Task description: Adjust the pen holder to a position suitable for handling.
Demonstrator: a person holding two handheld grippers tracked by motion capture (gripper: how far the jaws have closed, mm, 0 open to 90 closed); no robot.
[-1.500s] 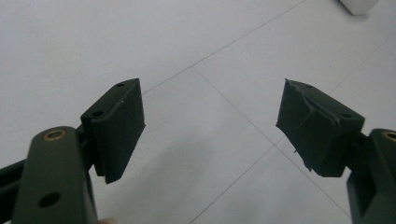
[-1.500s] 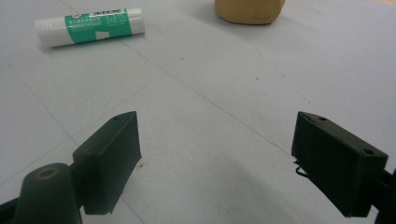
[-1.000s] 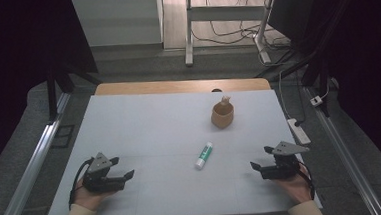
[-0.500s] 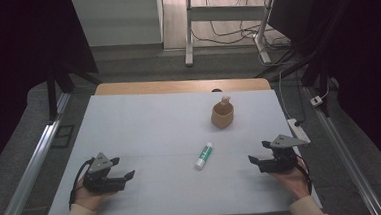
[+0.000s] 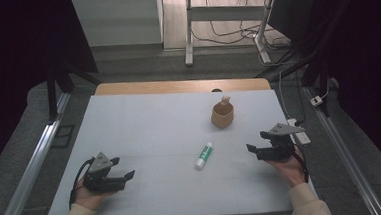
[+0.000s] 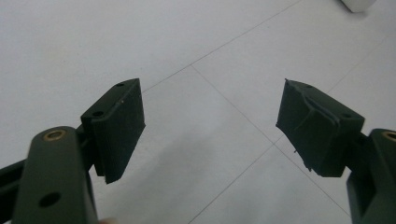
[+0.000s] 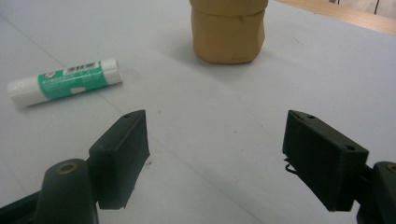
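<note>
Jaws of both the left gripper [image 5: 127,175] and right gripper [image 5: 251,150] gaped, empty. Glue stick [image 5: 204,155] lay on the table [image 5: 144,120] between them, near a tan cup [image 5: 222,114].

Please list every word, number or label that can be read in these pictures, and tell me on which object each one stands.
None can be read.
Glue stick: its green label carries small dark print and a white patch, too blurred to read in the right gripper view, too small in the high view.
Tan cup: a faint mark near its base, not legible.
Left gripper, right gripper: no text.
</note>
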